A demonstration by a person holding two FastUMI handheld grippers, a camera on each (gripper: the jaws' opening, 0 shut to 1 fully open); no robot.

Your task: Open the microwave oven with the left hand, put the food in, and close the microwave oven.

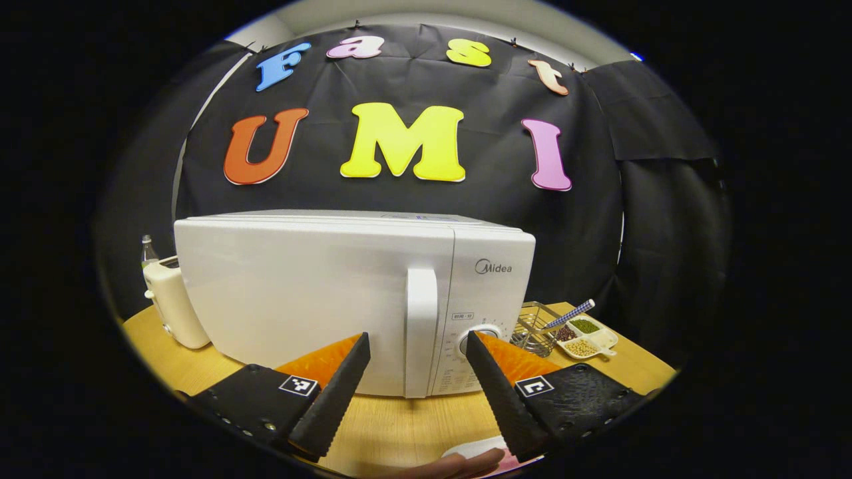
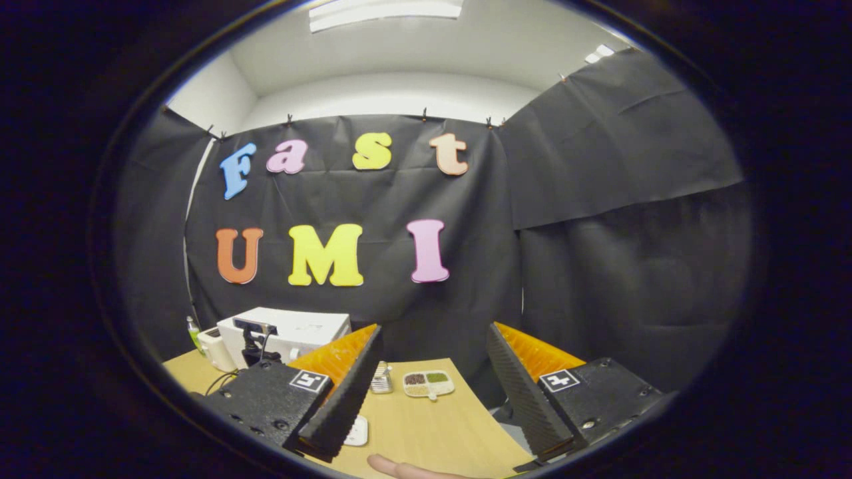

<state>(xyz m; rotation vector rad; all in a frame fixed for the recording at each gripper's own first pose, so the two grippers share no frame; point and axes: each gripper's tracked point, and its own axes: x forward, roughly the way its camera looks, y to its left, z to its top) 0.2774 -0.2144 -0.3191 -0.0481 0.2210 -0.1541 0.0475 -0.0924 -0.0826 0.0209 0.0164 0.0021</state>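
Left tool (image 1: 416, 346) at frame bottom, fingers apart, empty, framing upright door handle (image 1: 421, 329) dead ahead, near but not touching. Microwave (image 1: 313, 293) shut, frame centre on worktop (image 1: 399, 426). Right tool (image 2: 432, 349) apart, empty, farther off.

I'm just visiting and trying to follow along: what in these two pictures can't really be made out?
- Inside of the microwave oven, left gripper view: hidden by its shut door.
- The food at the bottom edge, left gripper view: cut off by the edge and the left gripper.
- The toaster, left gripper view: partly behind the oven.
- The divided dish of beans, right gripper view: too small to name its contents.
- A fingertip, right gripper view: cut off.
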